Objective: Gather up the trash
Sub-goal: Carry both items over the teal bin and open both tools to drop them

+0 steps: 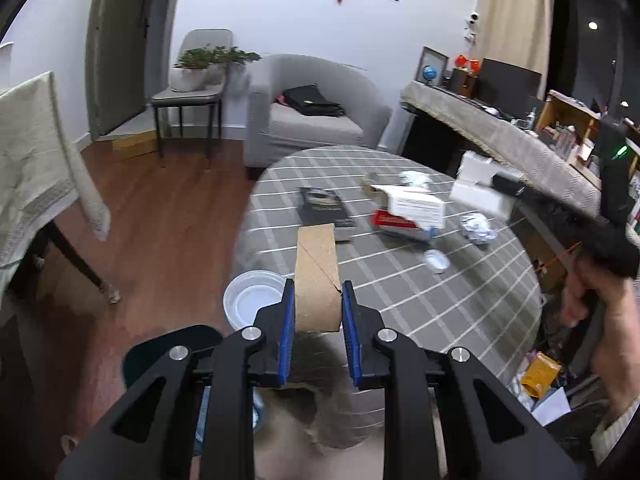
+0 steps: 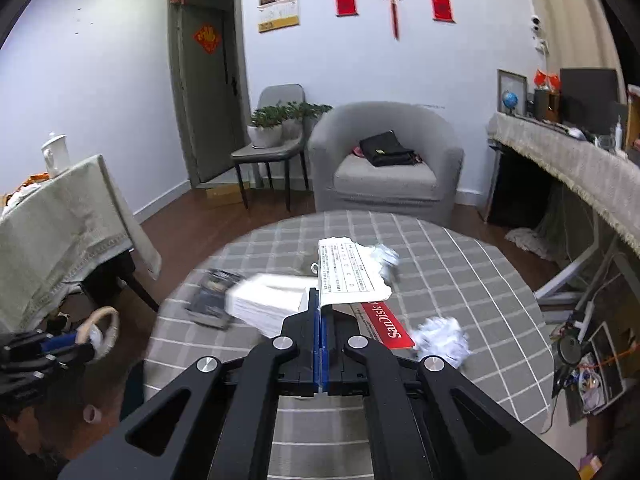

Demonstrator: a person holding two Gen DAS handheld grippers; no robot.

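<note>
The left hand-held gripper (image 1: 318, 300) clamps a brown cardboard tape core (image 1: 316, 280) between its blue pads, held above the near edge of the round worktop with the grey checked cloth (image 1: 420, 304). The right hand-held gripper (image 2: 322, 308) is closed on the edge of a torn white printed paper sheet (image 2: 350, 270), lifted over the worktop.

So two pieces are in hand, and neither is binned yet. A white round bucket (image 1: 252, 300) stands on the floor just beside the worktop, probably the bin. Still lying on the cloth: a crumpled white paper ball (image 2: 442, 338), a second white paper wad (image 2: 386, 256), a red-and-white SanDisk package (image 2: 386, 326), a dark booklet (image 1: 326, 206) and a small white cap (image 1: 436, 260).

A white box (image 2: 268, 304) is motion-blurred; whether it lies on the worktop I cannot tell. The bucket's contents are hidden.
</note>
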